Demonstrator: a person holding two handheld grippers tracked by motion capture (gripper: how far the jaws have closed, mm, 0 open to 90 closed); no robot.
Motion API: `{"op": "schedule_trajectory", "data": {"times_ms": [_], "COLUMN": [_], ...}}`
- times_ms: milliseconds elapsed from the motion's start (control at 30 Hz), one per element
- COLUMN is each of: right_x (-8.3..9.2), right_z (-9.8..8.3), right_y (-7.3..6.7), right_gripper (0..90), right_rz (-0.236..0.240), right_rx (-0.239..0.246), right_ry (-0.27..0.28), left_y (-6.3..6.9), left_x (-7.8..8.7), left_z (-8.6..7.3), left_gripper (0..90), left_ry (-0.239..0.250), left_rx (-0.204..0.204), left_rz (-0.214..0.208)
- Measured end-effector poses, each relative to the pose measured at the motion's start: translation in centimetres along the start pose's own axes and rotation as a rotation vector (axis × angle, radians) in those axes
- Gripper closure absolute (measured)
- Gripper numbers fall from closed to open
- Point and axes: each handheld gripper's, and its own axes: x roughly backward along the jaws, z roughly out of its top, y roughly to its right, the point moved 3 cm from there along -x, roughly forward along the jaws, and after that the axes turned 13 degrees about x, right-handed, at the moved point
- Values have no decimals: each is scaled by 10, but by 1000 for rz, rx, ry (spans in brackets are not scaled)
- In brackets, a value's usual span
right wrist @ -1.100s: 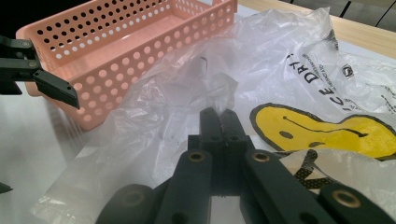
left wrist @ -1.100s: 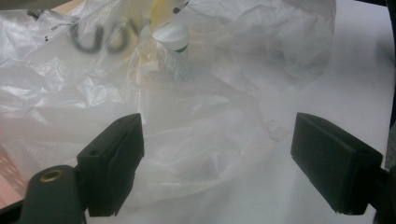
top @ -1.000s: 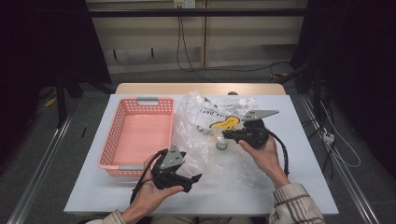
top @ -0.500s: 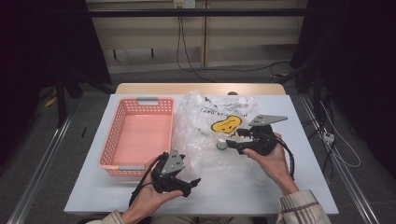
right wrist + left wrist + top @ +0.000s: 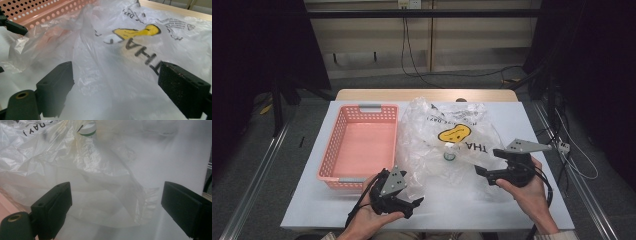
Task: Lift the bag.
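Note:
A crumpled clear plastic bag [image 5: 437,150] with a yellow print and black letters lies in the middle of the white table. Inside it stands a small bottle [image 5: 449,153] with a white cap and a green band, also seen in the left gripper view [image 5: 87,129]. My right gripper [image 5: 486,162] sits at the bag's right edge, pointing left; its jaws have just been opening and stand wide [image 5: 115,82], with nothing gripped between them. My left gripper [image 5: 413,204] rests at the bag's near left corner, open [image 5: 115,202], the bag's edge [image 5: 105,202] lying just ahead of it.
An empty pink basket [image 5: 332,155] stands to the left of the bag, touching its folds. The white tabletop [image 5: 512,120] ends close behind the bag at a wooden strip. Cables run across the floor beyond and at the right.
The right gripper let go of the bag, opened, and drew back to the right and toward the near edge. The bag settled lower. The left gripper stayed about where it was.

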Motion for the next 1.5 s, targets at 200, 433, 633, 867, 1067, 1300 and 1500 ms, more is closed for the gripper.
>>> {"op": "schedule_trajectory", "data": {"times_ms": [200,433,633,867,1067,1300,1500], "right_x": [16,14,0,-14,-27,-28,-21], "right_z": [-23,-58,-68,-76,-82,-81,-69], "right_y": [-2,0,-5,-11,-12,-8,-4], "right_gripper": [122,118,114,262,497,888,900], "right_rz": [-39,-61,-33,9,47,84,117], "right_rx": [-5,-44,-44,-26,-56,-93,-118], "right_ry": [-23,-89,-147,-215,-278,-262,-178], "left_y": [4,-4,1,-1,-5,-7,-9], "left_x": [2,-5,-12,-13,-12,-6,3], "left_z": [-9,-14,-16,-20,-21,-14,0], "left_gripper": [86,194,295,613,808,900,900], "left_ry": [-13,-20,-47,-92,-98,-42,13], "left_rx": [-17,-23,-56,-26,-6,22,15], "left_rz": [3,9,16,8,1,-20,-45]}}
